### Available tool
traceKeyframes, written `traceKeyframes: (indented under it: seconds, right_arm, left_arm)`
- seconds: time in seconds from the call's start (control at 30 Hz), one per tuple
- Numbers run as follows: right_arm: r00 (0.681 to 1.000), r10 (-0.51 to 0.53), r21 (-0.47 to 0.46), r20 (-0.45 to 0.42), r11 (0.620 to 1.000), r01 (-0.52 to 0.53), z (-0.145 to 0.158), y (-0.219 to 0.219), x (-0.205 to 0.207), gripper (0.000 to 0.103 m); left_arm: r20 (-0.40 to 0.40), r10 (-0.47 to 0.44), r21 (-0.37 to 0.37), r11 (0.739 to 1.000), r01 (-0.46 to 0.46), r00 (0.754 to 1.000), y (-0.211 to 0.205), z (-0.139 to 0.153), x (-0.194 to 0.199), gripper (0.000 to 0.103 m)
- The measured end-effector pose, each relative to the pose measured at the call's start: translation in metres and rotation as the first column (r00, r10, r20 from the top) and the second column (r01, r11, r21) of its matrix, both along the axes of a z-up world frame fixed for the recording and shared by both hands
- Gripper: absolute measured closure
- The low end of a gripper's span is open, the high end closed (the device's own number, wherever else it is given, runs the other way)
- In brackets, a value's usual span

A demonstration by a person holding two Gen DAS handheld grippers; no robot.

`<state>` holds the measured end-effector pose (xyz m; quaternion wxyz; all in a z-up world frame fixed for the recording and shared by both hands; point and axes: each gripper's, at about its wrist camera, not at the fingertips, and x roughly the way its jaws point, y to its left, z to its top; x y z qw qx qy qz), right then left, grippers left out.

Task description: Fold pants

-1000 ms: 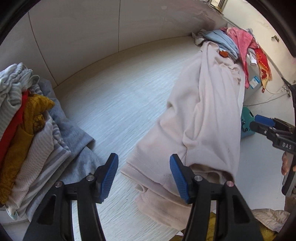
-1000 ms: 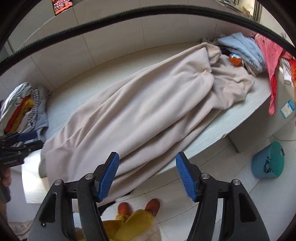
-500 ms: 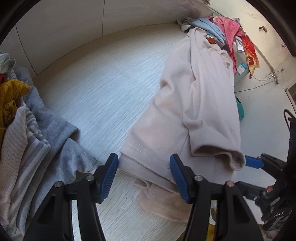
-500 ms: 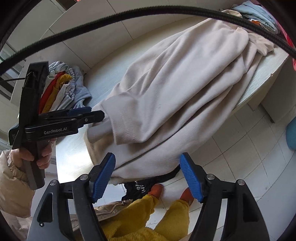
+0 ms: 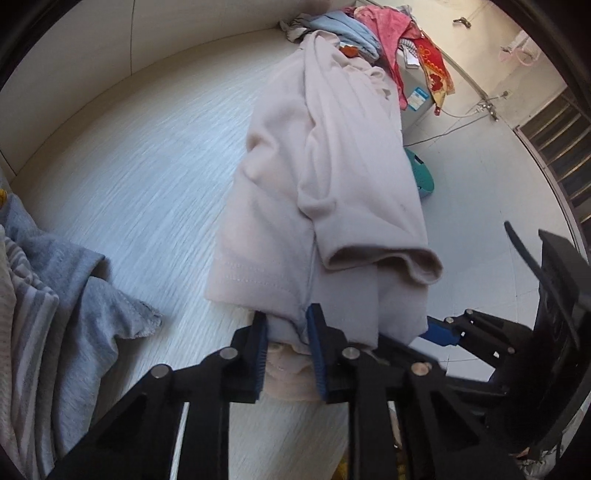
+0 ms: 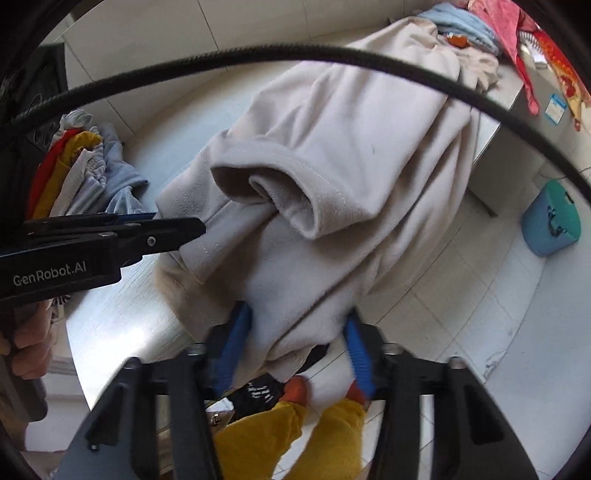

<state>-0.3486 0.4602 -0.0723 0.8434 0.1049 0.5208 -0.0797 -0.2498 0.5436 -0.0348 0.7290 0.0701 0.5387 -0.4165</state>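
Left tool [image 5: 286, 334]: I have its blue-padded jaws closing on the near hem of the pants, cloth bunched between the pads, the gap narrow.
Right tool [image 6: 295, 345]: its jaws are closing too, with the hanging hem edge between them; the gap looks wider here, and I cannot tell if both pads press yet.
Desk [image 5: 147, 177]: pale wood-grain top, the largest surface, carrying everything.
Pants [image 5: 332, 166]: long beige fleece pants lying lengthwise down the desk, far end against a heap of pink and blue clothes [image 5: 369, 22], near end draped over the desk's edge.
Handling: I judge the fleece soft, limp and fairly light; it will sag and slide, not hold shape.
Where to grip: the two corners of the stitched hem, where the doubled fabric gives the pads purchase.
Rolled cuff [image 6: 280, 195]: one leg opening curls upward and could catch in the fold.
Side stack [image 6: 74, 166]: striped, grey and yellow folded garments, well apart from the pants.
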Motion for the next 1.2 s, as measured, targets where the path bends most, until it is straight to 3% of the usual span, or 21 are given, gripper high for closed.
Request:
traceKeyframes:
  seconds: [0.13,0.23,0.33,0.4,0.57,0.67,0.73,0.77,0.8,0.87,0.93,1.2]
  right_arm:
    - [0.998,0.005,0.051,0.057,0.999,-0.008,0.019,0.002,-0.014,0.088]
    - [0.999,0.021,0.108,0.044,0.994,-0.026,0.013,0.004,-0.016,0.088]
    - [1.0,0.008,0.127,0.007,0.992,-0.009,0.002,0.002,-0.017,0.085]
    - [1.0,0.004,0.145,0.012,0.989,-0.006,0.001,0.002,-0.018,0.08]
    - [1.0,0.007,0.152,0.006,0.988,-0.008,-0.004,0.001,-0.02,0.072]
    - [1.0,0.009,0.136,-0.01,0.991,-0.007,-0.009,0.008,-0.014,0.072]
    - [1.0,0.004,0.139,-0.01,0.99,-0.003,-0.011,0.007,-0.015,0.072]
    - [1.0,0.003,0.142,-0.01,0.99,-0.002,-0.012,0.006,-0.016,0.072]
    - [1.0,0.005,0.146,-0.006,0.989,-0.004,-0.012,0.006,-0.017,0.072]
    - [1.0,0.012,0.143,0.011,0.99,-0.013,-0.01,0.007,-0.018,0.08]
    - [0.999,0.026,0.141,0.04,0.99,-0.031,0.0,0.008,-0.021,0.087]
    - [0.991,0.051,0.241,0.128,0.967,-0.081,0.044,-0.016,-0.039,0.088]
  left_arm:
    - [0.038,-0.01,-0.021,1.0,0.011,0.999,0.015,0.02,-0.013,0.085]
    - [0.023,0.021,-0.001,1.0,-0.021,1.0,0.026,0.02,-0.008,0.079]
    - [0.056,0.055,0.04,0.998,-0.057,0.997,0.038,0.022,-0.005,0.063]
    - [0.076,0.076,0.026,0.997,-0.078,0.994,0.044,0.027,-0.001,0.043]
    - [0.082,0.108,0.018,0.994,-0.11,0.991,0.036,0.02,0.017,0.038]
    - [0.033,0.089,0.058,0.994,-0.091,0.995,0.026,0.002,0.019,0.039]
    - [-0.013,0.066,0.031,0.997,-0.065,0.998,0.025,-0.004,0.014,0.04]
    - [-0.025,0.057,0.016,0.998,-0.057,0.998,0.025,-0.005,0.009,0.048]
    - [-0.029,0.049,0.007,0.999,-0.049,0.998,0.024,-0.005,0.004,0.066]
    - [-0.036,0.031,-0.006,1.0,-0.031,0.999,0.021,-0.004,-0.001,0.082]
    - [-0.024,0.008,-0.029,1.0,-0.008,1.0,0.022,0.007,-0.006,0.084]
    - [-0.039,-0.019,-0.103,0.995,0.015,0.999,0.031,0.061,-0.002,0.085]
